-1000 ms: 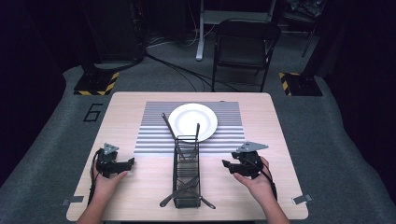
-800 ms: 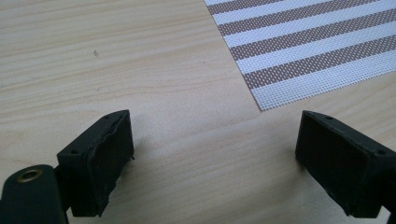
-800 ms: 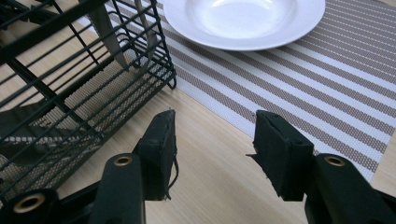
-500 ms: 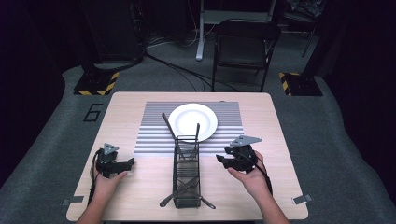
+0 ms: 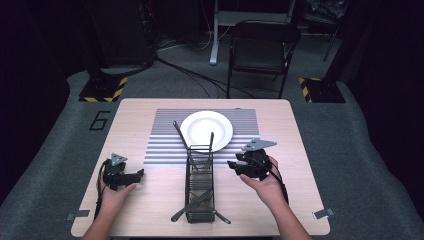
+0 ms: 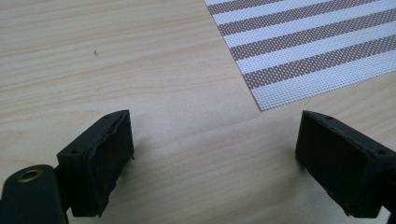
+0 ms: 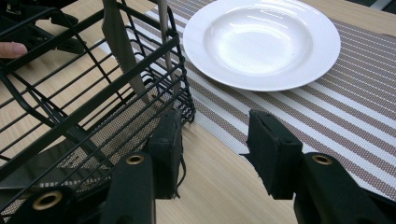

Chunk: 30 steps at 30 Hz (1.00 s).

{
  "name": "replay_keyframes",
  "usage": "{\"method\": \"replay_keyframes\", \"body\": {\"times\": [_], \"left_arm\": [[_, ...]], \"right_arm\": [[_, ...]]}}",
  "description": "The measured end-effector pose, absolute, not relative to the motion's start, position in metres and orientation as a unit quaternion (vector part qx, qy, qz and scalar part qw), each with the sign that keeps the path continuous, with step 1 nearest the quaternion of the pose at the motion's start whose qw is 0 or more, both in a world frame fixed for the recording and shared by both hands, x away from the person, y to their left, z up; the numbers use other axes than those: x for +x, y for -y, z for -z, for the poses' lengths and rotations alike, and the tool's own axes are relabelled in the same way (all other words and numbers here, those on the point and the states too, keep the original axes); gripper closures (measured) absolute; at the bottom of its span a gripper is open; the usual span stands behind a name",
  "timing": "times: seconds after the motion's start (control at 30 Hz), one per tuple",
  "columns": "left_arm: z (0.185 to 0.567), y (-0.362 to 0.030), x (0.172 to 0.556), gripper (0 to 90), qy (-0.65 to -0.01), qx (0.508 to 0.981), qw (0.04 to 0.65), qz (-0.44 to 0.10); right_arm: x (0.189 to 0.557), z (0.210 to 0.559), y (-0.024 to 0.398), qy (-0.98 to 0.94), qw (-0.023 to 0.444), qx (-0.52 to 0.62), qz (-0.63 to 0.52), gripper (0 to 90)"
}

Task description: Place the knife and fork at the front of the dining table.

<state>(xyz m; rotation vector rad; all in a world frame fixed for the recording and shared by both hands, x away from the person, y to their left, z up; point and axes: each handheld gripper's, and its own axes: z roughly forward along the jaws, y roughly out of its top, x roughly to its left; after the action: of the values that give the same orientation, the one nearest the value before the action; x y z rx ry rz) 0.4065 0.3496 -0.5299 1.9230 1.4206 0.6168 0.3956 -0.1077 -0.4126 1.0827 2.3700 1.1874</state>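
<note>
I'm bringing the right claw [image 7: 212, 140], half open, narrowing and holding nothing, just beside the wire basket's [image 7: 93, 93] corner, the plate [image 7: 261, 42] lying beyond over the mat's edge. My left claw [image 6: 212, 154] is sitting wide open and empty on bare table [image 6: 116, 70].

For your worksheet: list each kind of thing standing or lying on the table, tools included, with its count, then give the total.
White plate: 1
Striped placemat: 1
Black wire basket: 1
Utensils in the basket: 4
Hand-held claws, left and right: 2
Total: 9

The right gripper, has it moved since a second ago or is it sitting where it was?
Yes. In the high view the right gripper has shifted left toward the wire basket and slightly toward the plate. Its jaws have been closing, nothing between them.
</note>
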Motion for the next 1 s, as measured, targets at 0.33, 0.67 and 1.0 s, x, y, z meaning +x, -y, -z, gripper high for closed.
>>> {"method": "replay_keyframes", "body": {"times": [0.33,0.67,1.0], "left_arm": [[0.530,-0.350,0.406,11.0,-0.543,0.735,0.330,-0.236],[0.530,-0.350,0.406,11.1,-0.543,0.735,0.330,-0.236],[0.530,-0.350,0.406,11.1,-0.543,0.735,0.330,-0.236]], "right_arm": [[0.402,0.402,0.102,-0.821,0.134,0.366,-0.418,56.7],[0.410,0.400,0.090,-0.824,0.125,0.358,-0.422,59.8],[0.415,0.396,0.077,-0.823,0.119,0.354,-0.427,61.6]]}}
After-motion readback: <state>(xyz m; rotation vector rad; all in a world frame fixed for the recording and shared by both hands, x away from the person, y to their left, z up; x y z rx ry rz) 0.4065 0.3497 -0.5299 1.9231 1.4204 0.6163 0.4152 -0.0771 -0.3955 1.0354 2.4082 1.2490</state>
